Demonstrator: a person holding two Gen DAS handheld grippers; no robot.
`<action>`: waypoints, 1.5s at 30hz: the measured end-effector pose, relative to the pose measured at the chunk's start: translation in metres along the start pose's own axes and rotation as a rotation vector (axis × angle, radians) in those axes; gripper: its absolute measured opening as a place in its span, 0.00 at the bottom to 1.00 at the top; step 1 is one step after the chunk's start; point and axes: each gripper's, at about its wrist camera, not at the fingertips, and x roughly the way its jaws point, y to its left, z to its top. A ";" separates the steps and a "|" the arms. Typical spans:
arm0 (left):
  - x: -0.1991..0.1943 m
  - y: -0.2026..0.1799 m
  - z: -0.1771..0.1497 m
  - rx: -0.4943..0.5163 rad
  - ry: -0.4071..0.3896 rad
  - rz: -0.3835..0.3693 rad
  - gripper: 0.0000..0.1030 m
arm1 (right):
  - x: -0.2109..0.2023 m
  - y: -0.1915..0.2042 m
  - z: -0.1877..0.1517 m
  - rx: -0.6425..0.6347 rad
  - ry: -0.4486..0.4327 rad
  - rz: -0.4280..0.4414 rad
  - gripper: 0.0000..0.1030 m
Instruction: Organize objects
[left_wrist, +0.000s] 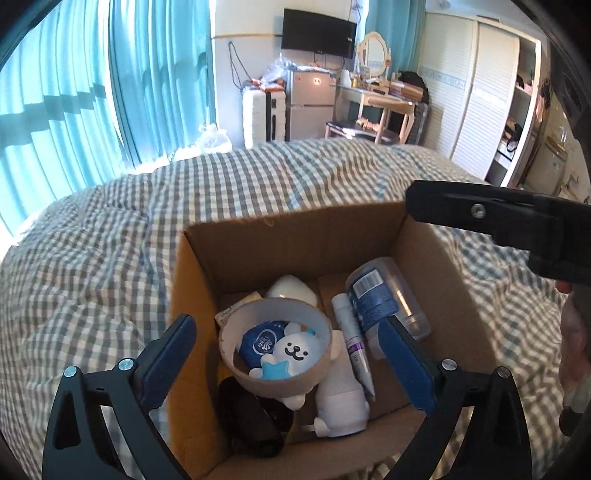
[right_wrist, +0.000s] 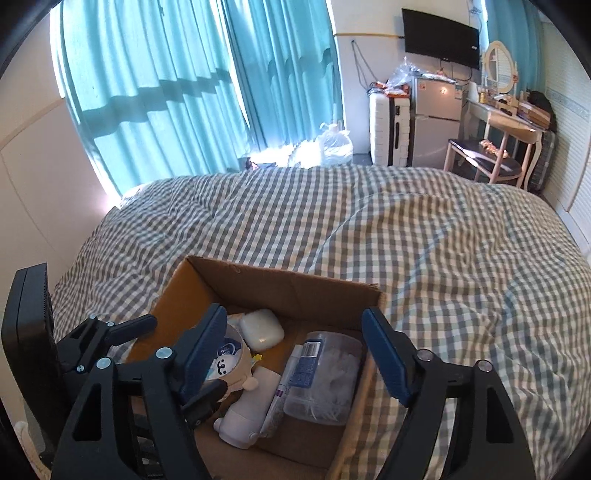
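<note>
**Both grippers wide over a filled box, contents straight below**

Cardboard box sitting on the checked bed, near its near edge, already holding what looks like every loose thing in view. No item visible out on the bedcover in either view.

Left gripper hovering directly above the box's left half, jaws spread wide, gripping nothing. Right below and between its fingers: a tan cardboard ring lying open-side up, with a white bear toy and a blue pouch showing through it. Dark case lying at the box's near left corner, partly under the ring.

Right gripper hanging over the same box from the right, jaws equally wide and empty. Clear plastic jar lying on its side along the box's right wall, long axis running from near edge to far edge. Thin white tube lying parallel just beside it, touching or nearly so. White bottle beside the tube, base toward the near edge. White rounded case close to the far wall.

Judgement: sorting appears nearly or fully done. For any further reach, jar and tube closer to the right gripper, ring and bear closer to the left. Lengthwise lie of jar and tube calling for jaws set across, from left wall to right wall.
</note>
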 end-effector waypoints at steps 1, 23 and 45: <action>-0.008 -0.001 0.001 -0.002 -0.010 0.008 0.99 | -0.008 0.001 0.001 0.004 -0.012 -0.006 0.79; -0.220 -0.028 0.025 -0.040 -0.338 0.174 1.00 | -0.249 0.041 -0.030 -0.047 -0.333 -0.135 0.89; -0.304 -0.059 -0.061 -0.038 -0.575 0.303 1.00 | -0.304 0.039 -0.140 -0.020 -0.558 -0.291 0.97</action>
